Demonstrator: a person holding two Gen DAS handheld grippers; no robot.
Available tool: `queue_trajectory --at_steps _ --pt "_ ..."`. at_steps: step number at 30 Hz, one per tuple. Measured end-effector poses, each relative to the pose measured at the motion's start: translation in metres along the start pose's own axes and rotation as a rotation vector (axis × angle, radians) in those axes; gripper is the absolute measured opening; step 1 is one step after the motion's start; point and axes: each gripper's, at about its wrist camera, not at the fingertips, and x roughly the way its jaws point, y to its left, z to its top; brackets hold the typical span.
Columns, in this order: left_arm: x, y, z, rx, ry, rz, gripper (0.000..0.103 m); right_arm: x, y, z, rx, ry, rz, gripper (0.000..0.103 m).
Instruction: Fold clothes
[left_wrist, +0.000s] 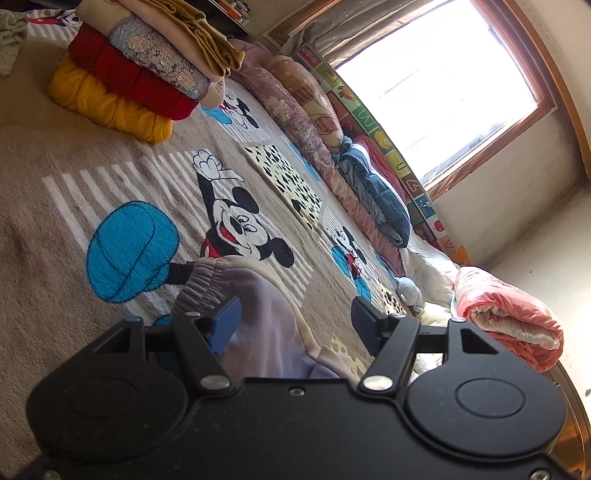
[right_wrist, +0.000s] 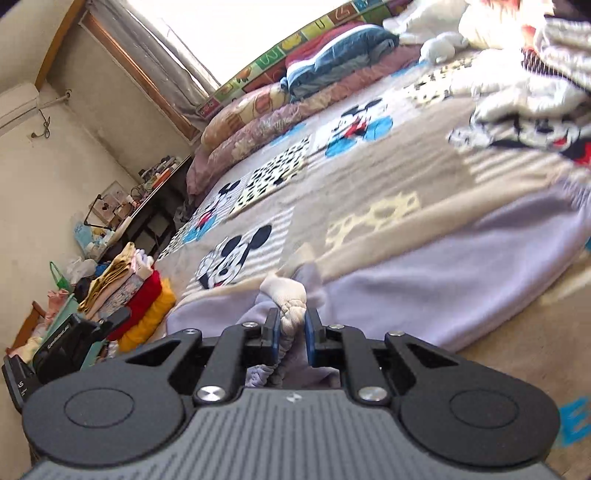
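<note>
Right wrist view: right gripper (right_wrist: 291, 328) fingers pinch lavender garment (right_wrist: 443, 288); left gripper (left_wrist: 293, 317) fingers wide.

Single capital letters stand on the colourful play mat (left_wrist: 373, 122) propped under the window at centre right of the left wrist view: W, U and Z are legible. In the right wrist view the same mat (right_wrist: 295, 40) shows U at top centre.

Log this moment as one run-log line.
task: fold clothes | left gripper: open over lavender garment | right gripper: shut on garment's cuff | folded stack: on blanket
</note>
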Motion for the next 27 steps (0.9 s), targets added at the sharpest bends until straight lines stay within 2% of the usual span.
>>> queue_trajectory --at_steps 5,8,11,19,27 --pt "0.002 -0.001 -0.001 0.008 0.006 0.001 0.066 -0.017 -0.021 0.053 -0.178 -0.023 -0.119 0.015" --pt "0.004 -0.002 -0.002 0.014 0.012 0.002 0.066 -0.018 -0.034 0.076 -0.251 -0.025 -0.185 0.015" --pt "0.007 -0.002 -0.002 0.020 0.018 0.002 0.066 -0.019 -0.048 0.094 -0.272 -0.029 -0.235 0.015" --pt "0.016 -0.005 -0.005 0.049 0.042 -0.006 0.067 -0.011 -0.098 0.118 -0.272 0.011 -0.357 0.015" --pt "0.025 -0.008 -0.003 0.072 0.059 -0.014 0.068 0.011 -0.108 0.126 -0.423 0.110 -0.428 0.014"
